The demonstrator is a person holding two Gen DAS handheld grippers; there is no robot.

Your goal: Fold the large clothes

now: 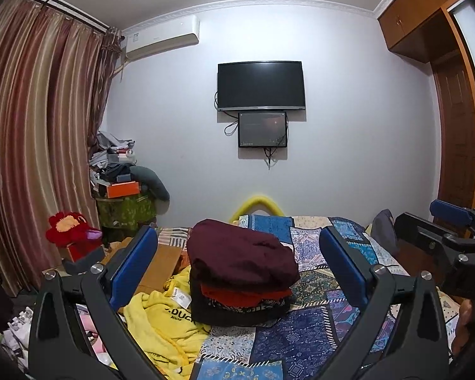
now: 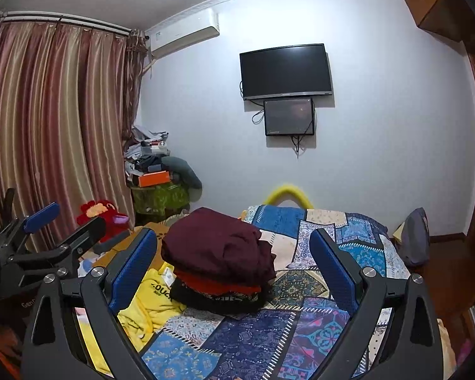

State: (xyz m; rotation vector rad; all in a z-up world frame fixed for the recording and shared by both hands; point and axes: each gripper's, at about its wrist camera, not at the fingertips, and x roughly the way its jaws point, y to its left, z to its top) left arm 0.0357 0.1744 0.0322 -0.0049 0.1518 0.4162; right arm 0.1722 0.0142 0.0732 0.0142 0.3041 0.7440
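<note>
A stack of folded clothes (image 1: 242,272) sits on the patchwork bedspread (image 1: 300,329), dark maroon on top, red and black below. It also shows in the right wrist view (image 2: 218,256). A loose yellow garment (image 1: 160,319) lies crumpled to its left, also seen in the right wrist view (image 2: 148,300). My left gripper (image 1: 237,266) is open and empty, held above the bed short of the stack. My right gripper (image 2: 234,266) is open and empty, beside it to the right (image 1: 440,231). The left gripper appears at the left of the right wrist view (image 2: 57,224).
A red plush toy (image 1: 69,231) and a cluttered pile on a green box (image 1: 123,190) stand by the curtains (image 1: 38,133) at left. A TV (image 1: 261,85) hangs on the far wall. A wooden wardrobe (image 1: 452,95) is at right. A grey cushion (image 2: 414,240) lies at the bed's right edge.
</note>
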